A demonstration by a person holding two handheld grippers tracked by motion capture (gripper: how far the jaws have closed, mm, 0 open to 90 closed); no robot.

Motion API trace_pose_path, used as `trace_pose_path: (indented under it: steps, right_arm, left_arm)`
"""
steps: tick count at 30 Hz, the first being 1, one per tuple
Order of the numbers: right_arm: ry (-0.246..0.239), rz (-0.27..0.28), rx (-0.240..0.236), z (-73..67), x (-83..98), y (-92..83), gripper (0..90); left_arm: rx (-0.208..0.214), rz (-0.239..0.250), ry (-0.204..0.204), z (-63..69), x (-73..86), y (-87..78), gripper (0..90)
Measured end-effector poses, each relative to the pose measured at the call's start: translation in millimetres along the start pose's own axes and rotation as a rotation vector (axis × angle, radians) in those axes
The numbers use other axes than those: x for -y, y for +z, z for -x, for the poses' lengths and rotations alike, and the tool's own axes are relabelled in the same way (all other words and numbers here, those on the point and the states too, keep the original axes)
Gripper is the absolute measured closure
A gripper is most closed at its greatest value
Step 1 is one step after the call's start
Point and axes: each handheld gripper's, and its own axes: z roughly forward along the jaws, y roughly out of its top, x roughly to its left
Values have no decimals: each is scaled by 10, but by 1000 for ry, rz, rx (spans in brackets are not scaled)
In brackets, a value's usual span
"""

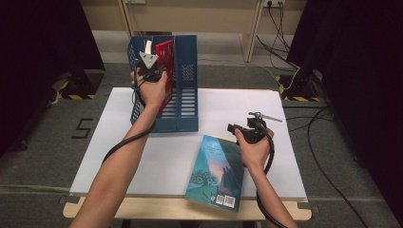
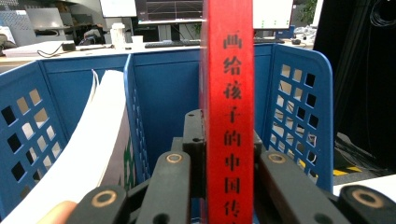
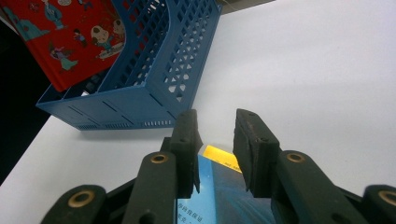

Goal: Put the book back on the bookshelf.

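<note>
I hold a red book (image 1: 165, 53) upright by its spine over the middle slot of a blue file rack (image 1: 186, 97); my left gripper (image 1: 151, 66) is shut on it. In the left gripper view the red spine (image 2: 231, 70) with dark characters stands between the jaws of the left gripper (image 2: 227, 140), with the rack's walls (image 2: 299, 107) around it. A teal book (image 1: 216, 173) lies flat at the table's near edge. My right gripper (image 1: 237, 129) hovers open at its far end. In the right gripper view the right gripper (image 3: 217, 135) has the teal book's corner (image 3: 224, 196) below its parted jaws.
White pages (image 2: 88, 144) lean in the rack's left slot. The rack (image 3: 140, 74) stands at the back left of the white tabletop (image 1: 285, 156), with the red book (image 3: 65, 32) above it. Cables (image 1: 313, 137) trail over the floor at the right; dark curtains flank both sides.
</note>
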Motion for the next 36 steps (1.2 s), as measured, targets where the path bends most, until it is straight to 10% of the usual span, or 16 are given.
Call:
trace_pose_path:
  steps: [36]
  right_arm:
    - [5,-4,-4,9,36,19,707]
  left_arm:
    - [-9,53,10,35,145,-3,791]
